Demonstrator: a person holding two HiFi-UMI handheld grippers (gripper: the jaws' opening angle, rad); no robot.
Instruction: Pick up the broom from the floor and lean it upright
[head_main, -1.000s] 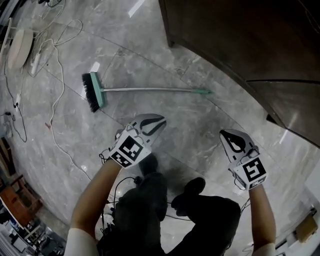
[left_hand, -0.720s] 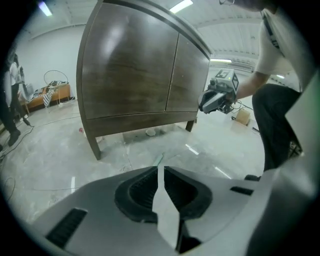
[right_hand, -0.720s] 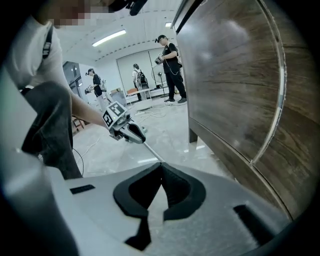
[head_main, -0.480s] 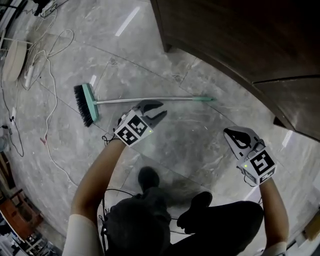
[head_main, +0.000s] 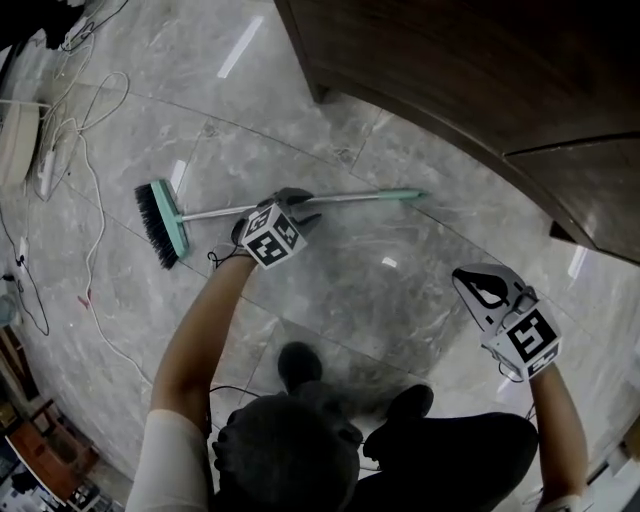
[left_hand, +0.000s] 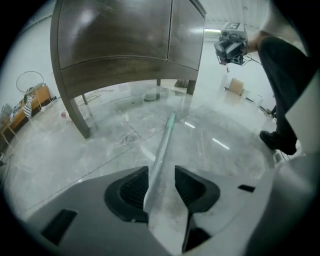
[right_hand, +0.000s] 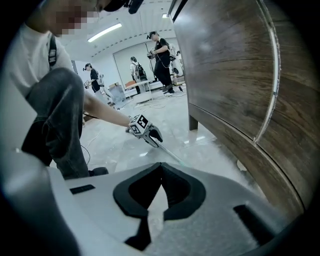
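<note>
The broom (head_main: 200, 213) is pictured flat on the marble floor (head_main: 400, 290) — its handle straddled, not pinched, by the left gripper (head_main: 305, 205), its jaws just opened wide — while the right gripper (right_hand: 161, 166) is held well apart, jaws pressed together, empty.

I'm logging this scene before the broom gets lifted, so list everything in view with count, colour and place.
broom: one, green head, dark bristles, silver handle, lying on the floor.
cabinet: one, dark brown wood, beyond the broom.
cables: several, white and black, floor at left.
floor: one, grey marble.
bystanders: three, dark clothes, far background.
left tool: one, white, jaws have just been opening, astride the broom handle.
right tool: one, white, jaws together, empty, above the floor.
</note>
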